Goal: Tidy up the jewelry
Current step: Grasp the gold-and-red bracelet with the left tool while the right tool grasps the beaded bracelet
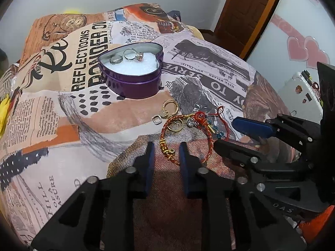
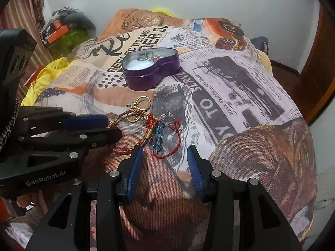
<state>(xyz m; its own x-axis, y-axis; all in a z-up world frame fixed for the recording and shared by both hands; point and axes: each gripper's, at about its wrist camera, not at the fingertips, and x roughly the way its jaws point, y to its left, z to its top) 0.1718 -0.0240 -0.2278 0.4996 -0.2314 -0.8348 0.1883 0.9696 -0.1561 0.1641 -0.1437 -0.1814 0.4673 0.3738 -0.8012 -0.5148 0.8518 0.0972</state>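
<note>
A purple heart-shaped tin (image 1: 134,83) stands open on the printed bedspread, with white padding and rings (image 1: 127,55) inside; it also shows in the right wrist view (image 2: 146,75). In front of it lies a pile of jewelry: gold hoops (image 1: 170,106), a red-and-gold braided bracelet (image 1: 167,148), a red cord with blue beads (image 2: 159,138). My left gripper (image 1: 166,146) is open, its jaws either side of the bracelet's near part. My right gripper (image 2: 165,150) is open just short of the red cord. Each gripper shows in the other's view, the right (image 1: 228,133) and the left (image 2: 108,125).
The bedspread (image 1: 62,108) covers a rounded mattress that falls away at the edges. Yellow cloth (image 2: 41,79) and clutter lie at the left. A wooden door (image 1: 249,10) and a white cabinet with heart stickers (image 1: 303,50) stand at the right.
</note>
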